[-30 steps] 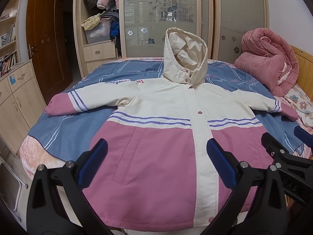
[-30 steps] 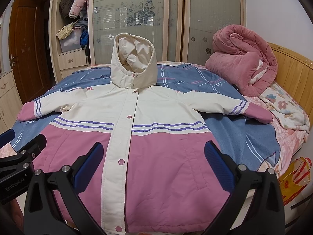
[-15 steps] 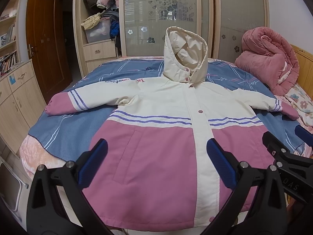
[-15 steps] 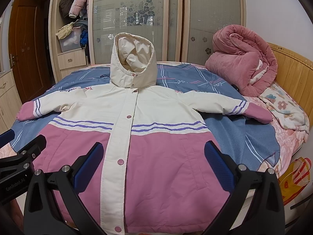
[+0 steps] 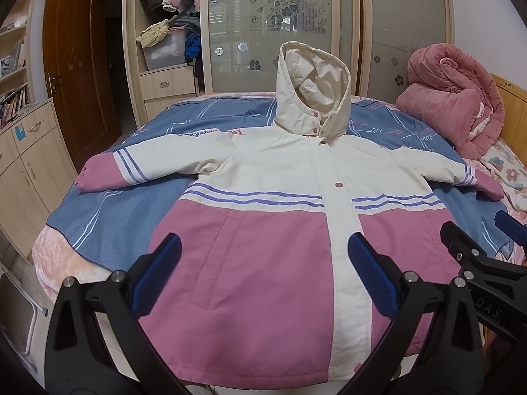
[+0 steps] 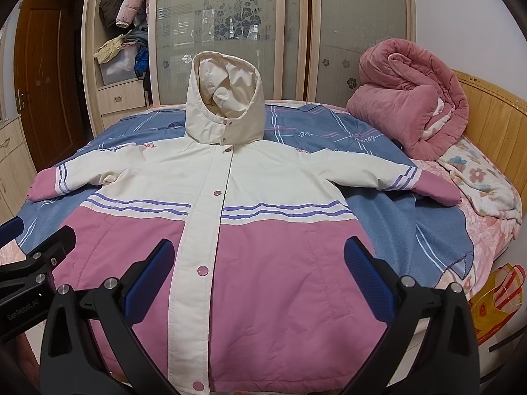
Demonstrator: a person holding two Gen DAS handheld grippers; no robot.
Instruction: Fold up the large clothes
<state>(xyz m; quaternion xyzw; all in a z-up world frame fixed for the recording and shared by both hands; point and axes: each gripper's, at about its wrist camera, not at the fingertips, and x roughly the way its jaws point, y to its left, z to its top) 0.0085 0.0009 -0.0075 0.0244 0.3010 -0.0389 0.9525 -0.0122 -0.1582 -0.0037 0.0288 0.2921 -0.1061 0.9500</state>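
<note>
Hooded jacket (image 5: pixel 273 217), cream above and pink below, spread flat and front-up on blue blanket (image 5: pixel 108 220), sleeves out to left and right, hood (image 5: pixel 313 98) at far end. Left gripper (image 5: pixel 263 273) and right gripper (image 6: pixel 257 276) above near hem, jaws wide apart, empty. Rolled pink quilt (image 6: pixel 411 105) far right.

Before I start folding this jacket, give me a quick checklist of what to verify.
1. Jacket spread flat, front up on the bed: ok.
2. Both sleeves out to the sides: ok.
3. Front snapped shut: ok.
4. Hood lying flat: not ok, it stands puffed up.
5. Left gripper and right gripper jaws open, holding nothing: ok.
6. Pink quilt apart from the jacket: ok.
</note>
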